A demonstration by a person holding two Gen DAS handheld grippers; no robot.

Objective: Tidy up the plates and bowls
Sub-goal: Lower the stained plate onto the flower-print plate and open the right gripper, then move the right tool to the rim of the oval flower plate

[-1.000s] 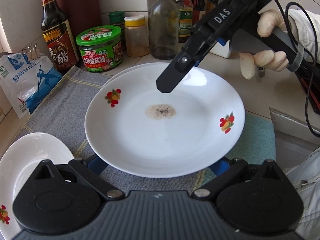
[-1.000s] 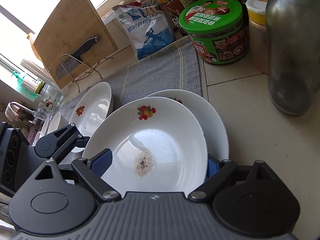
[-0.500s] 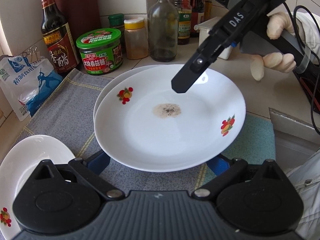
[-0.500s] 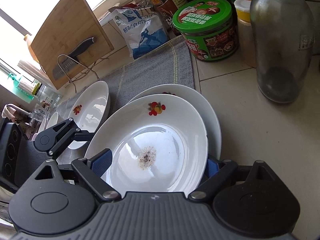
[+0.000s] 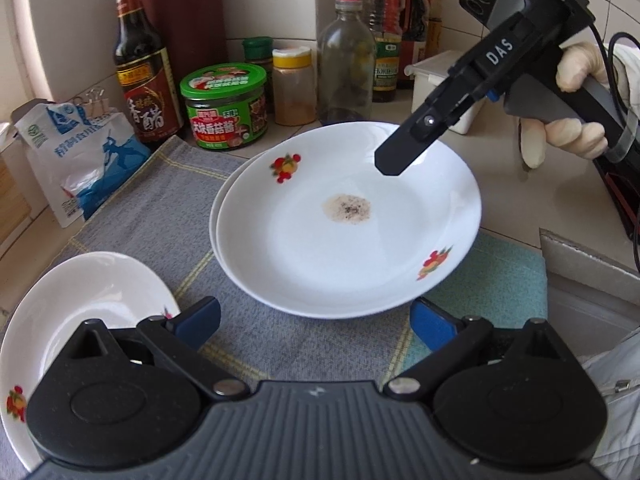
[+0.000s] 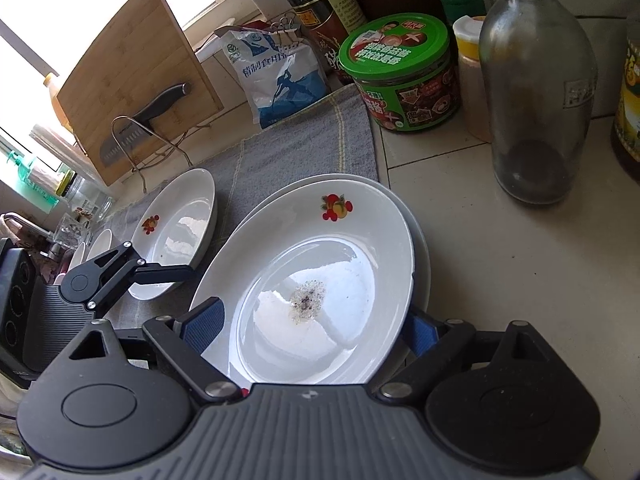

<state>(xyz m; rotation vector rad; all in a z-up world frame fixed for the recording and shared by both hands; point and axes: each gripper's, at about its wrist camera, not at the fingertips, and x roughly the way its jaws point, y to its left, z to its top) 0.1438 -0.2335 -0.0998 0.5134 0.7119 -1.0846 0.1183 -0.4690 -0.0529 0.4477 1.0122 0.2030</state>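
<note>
A white top plate [image 5: 348, 240] with fruit decals and a brown residue spot lies on a second white plate [image 5: 218, 216] on the grey cloth [image 5: 160, 208]. My left gripper [image 5: 316, 320] sits just short of the near rim, its jaws closing with nothing between them. My right gripper [image 6: 308, 328] stands open astride the top plate [image 6: 320, 280] rim: one pad over the inside, the other hidden behind the rims. In the left wrist view one of its fingers [image 5: 404, 152] hovers over the far right rim, held by a gloved hand [image 5: 576, 136]. A third white plate [image 5: 80, 304] lies to the left.
A green-lidded jar [image 5: 224, 108], dark bottle [image 5: 140, 64], glass bottle [image 5: 348, 64] and white box [image 5: 440, 72] line the back wall. A salt bag [image 5: 76, 152] stands far left. A cutting board with a knife [image 6: 132, 84] leans by the window. A sink edge [image 5: 588, 268] lies right.
The top plate has shifted away from my left gripper, toward the back right; its rim no longer covers the left pads. More of the lower plate's left edge shows.
</note>
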